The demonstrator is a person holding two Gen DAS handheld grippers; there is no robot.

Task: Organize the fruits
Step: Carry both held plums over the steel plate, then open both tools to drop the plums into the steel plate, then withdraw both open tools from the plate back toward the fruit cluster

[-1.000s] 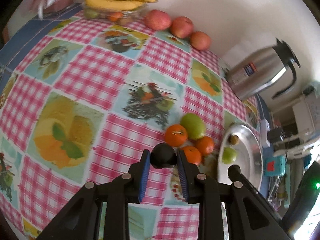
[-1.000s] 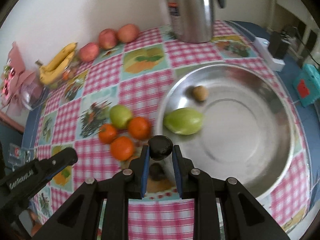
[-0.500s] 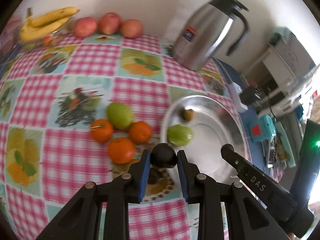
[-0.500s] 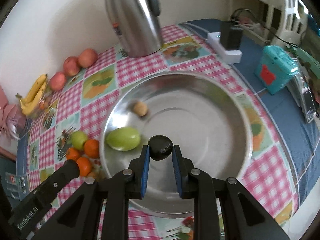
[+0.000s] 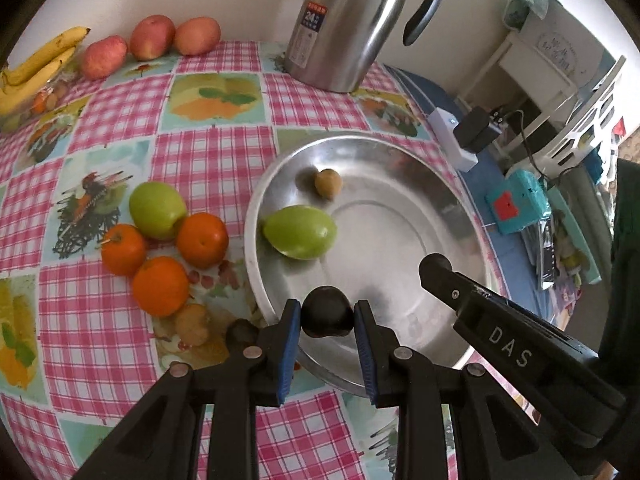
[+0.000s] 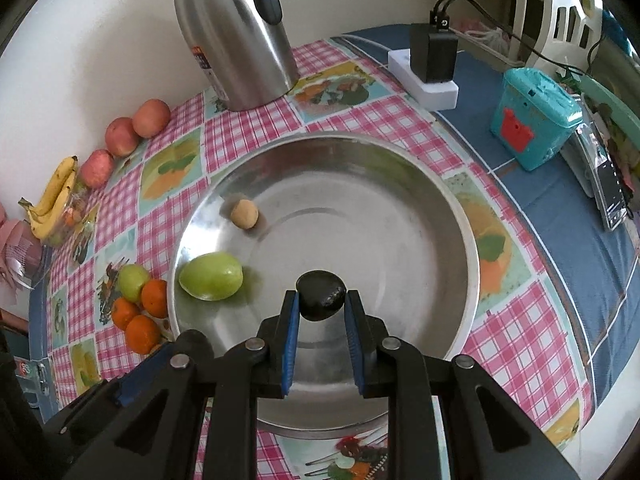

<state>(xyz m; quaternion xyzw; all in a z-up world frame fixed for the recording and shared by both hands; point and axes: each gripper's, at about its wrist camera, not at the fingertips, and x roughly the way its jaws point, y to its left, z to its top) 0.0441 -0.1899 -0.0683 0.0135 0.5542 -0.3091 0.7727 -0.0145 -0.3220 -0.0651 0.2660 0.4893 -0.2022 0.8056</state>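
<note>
My left gripper is shut on a small dark round fruit over the near rim of the steel bowl. My right gripper is shut on another dark fruit, hanging above the middle of the steel bowl. In the bowl lie a green fruit and a small brown fruit. Left of the bowl sit three oranges and a green fruit. A third dark fruit lies on the cloth behind my left finger.
A steel jug stands at the back against the wall. Three red apples and bananas line the back left. A white power strip and a teal box sit right of the bowl on blue cloth.
Both grippers have swung right with their dark fruits held: the left from over the oranges to the bowl's near rim, the right from the bowl's left rim to over its middle.
</note>
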